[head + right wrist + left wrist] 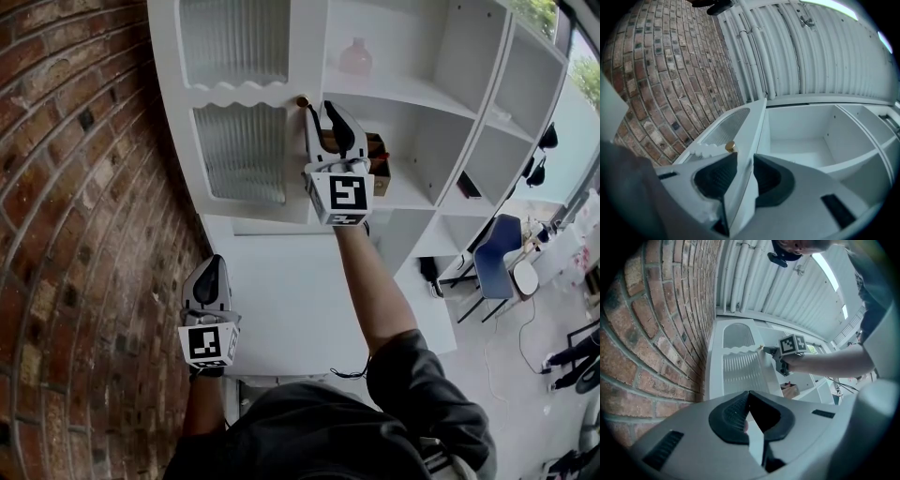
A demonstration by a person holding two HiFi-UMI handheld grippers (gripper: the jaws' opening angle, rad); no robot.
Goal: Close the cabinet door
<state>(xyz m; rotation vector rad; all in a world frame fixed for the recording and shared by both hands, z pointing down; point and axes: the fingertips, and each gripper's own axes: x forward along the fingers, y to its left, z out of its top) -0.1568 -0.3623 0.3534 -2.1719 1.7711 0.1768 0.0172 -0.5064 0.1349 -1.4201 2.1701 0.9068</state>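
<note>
The white cabinet door [239,150] with ribbed glass panels stands swung open toward the brick wall. A small brass knob [303,101] sits at its free edge. My right gripper [323,117] is raised to that edge, just below the knob. In the right gripper view the door's edge [752,126] runs between the two pads, which press on it beside the knob [730,146]. My left gripper [212,267] hangs lower near the wall, shut with nothing in it. The left gripper view looks over its own shut tips [749,394] at the door [740,371] and the right gripper [771,351].
A brick wall [84,187] runs close along the left. To the right of the door are open white shelves [403,89] with a pink vase [355,56] and a brown box [377,161]. A low white counter [281,300] lies below. A blue chair [494,262] stands at the right.
</note>
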